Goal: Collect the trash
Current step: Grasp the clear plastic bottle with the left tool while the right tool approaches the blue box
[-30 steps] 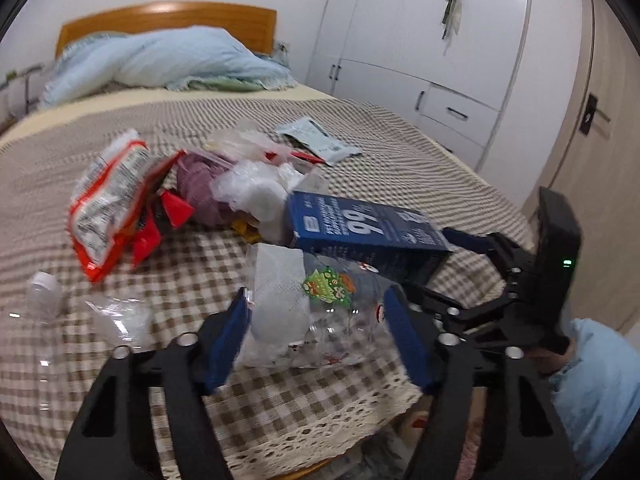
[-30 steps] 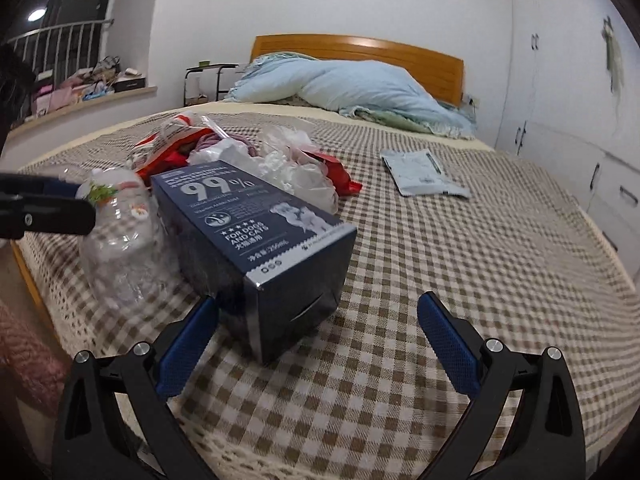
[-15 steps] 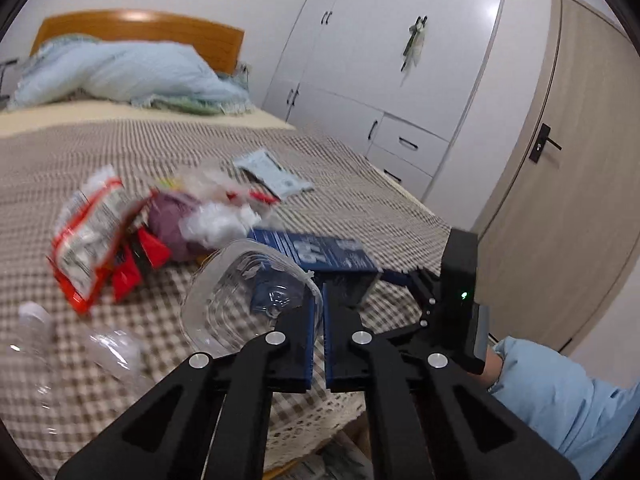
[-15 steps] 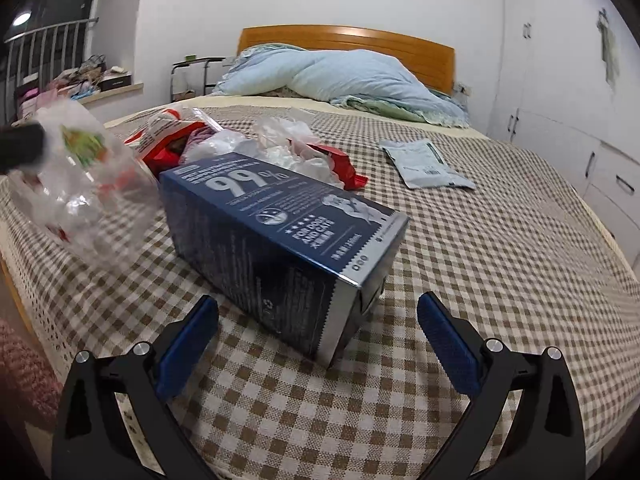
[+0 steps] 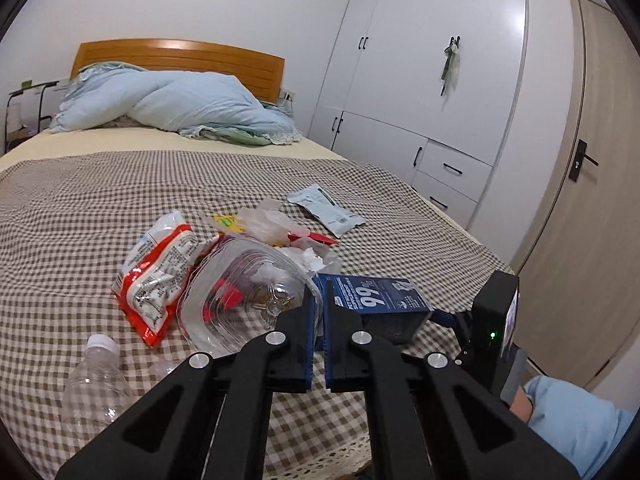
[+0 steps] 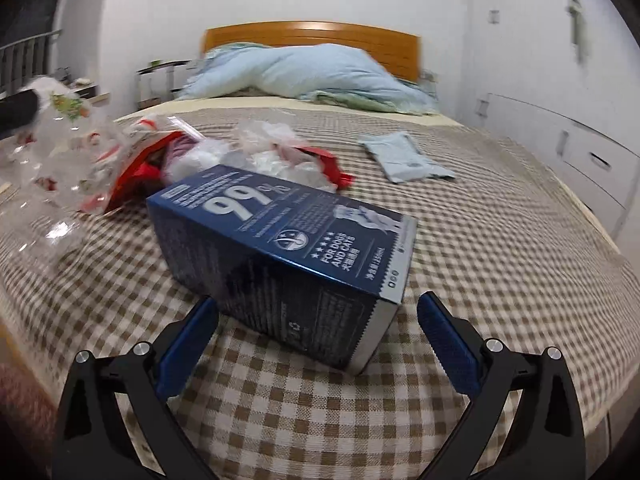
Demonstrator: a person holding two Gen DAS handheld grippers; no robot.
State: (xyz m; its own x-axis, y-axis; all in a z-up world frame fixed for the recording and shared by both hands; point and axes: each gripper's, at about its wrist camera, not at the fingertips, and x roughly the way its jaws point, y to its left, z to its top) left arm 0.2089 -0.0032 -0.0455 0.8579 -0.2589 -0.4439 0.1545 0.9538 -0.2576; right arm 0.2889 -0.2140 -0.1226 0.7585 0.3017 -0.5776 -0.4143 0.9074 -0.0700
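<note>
My left wrist view is showing what the right does not: my left tongs (image 5: 318,312) are clenched on the wall of a crushed clear plastic bottle (image 5: 244,292), which is hanging lifted off the checked bedspread (image 5: 80,208), and a second, capped clear bottle (image 5: 96,384) is lying near the bed's front edge at lower left. That view is also catching the door (image 5: 592,184), the wardrobe (image 5: 432,80) and a person's blue sleeve (image 5: 576,420) at lower right. My right wrist view is showing the crushed bottle (image 6: 52,160) only as a blur at far left.

My right tongs (image 6: 318,332) are standing released, pads wide apart, with the near end of the dark blue box (image 6: 280,248) lying between them; I am seeing no pad pressing on it. Behind the box, a red-and-white snack bag (image 5: 160,272), crumpled white plastic (image 6: 264,152) and a pale pouch (image 6: 404,156) are lying mid-bed.

The bedspread to the right of the box is lying bare towards the bed's side edge; the box itself is sitting near the front edge.
</note>
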